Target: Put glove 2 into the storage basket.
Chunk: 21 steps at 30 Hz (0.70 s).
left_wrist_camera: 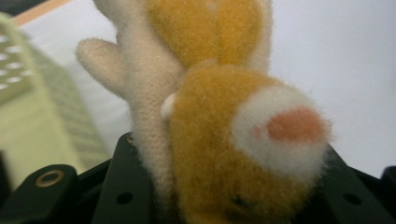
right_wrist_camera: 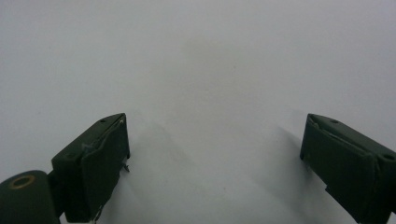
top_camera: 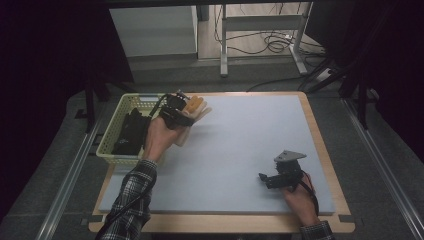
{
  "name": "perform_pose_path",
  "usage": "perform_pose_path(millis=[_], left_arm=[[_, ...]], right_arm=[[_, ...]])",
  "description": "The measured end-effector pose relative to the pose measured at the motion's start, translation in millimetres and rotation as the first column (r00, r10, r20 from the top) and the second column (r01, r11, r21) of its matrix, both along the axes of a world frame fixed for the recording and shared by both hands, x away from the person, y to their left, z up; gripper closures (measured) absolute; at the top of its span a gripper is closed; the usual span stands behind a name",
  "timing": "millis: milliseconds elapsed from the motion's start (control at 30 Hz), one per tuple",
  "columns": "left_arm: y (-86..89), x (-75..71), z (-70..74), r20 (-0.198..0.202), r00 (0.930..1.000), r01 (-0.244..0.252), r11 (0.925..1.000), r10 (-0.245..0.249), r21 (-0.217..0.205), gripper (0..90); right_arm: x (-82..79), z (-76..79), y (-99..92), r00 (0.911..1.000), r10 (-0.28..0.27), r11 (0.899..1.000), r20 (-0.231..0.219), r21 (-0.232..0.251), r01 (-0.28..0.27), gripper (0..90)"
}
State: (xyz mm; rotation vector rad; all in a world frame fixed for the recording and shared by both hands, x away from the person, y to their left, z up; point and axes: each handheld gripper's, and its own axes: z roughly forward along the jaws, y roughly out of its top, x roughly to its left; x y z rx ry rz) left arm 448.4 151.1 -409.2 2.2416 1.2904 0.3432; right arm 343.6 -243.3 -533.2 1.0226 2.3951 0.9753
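Two grippers are working at the table, and the left gripper [top_camera: 189, 107] is carrying a plush toy [top_camera: 196, 106] just right of the green basket [top_camera: 116, 131], at the far left of the grey mat [top_camera: 240, 145]. Its jaws are closing tightly on the toy, squeezing the soft orange-and-cream body; in the left gripper view the plush toy [left_wrist_camera: 224, 140] is bulging up and out from between the black fingers [left_wrist_camera: 126, 186], its pale limbs reaching beyond them. I judge the step in hand to be the transfer out of the basket, with dark items remaining inside. Next, the toy is needing a clear spot on the mat and a gentle release. The right gripper [top_camera: 272, 178] is resting near right, its jaws standing wide apart and holding nothing.
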Motion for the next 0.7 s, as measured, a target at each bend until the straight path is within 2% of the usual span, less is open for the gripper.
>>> perform_pose_path(millis=[200,333,533,700], left_arm=[[29.9,3.5,10.0,0.01,0.997,-0.077,0.997,0.077,0.009,58.7],[50.5,4.4,13.9,0.019,0.9909,-0.134,0.9909,0.134,0.012,58.7],[81.2,5.5,12.8,0.02,0.9745,-0.224,0.9742,0.223,0.027,58.5],[103.3,7.4,1.0,0.005,0.9607,-0.278,0.9603,0.278,0.027,58.1]], right_arm=[[0.0,0.0,0.0,1.0,0.0,1.0,0.0,0.0,0.0,8.0],[0.0,0.0,0.0,1.0,0.0,1.0,0.0,0.0,0.0,8.0],[0.1,0.0,0.0,1.0,0.0,1.0,0.0,0.0,0.0,8.0],[0.1,0.0,0.0,1.0,0.0,1.0,0.0,0.0,0.0,8.0]])
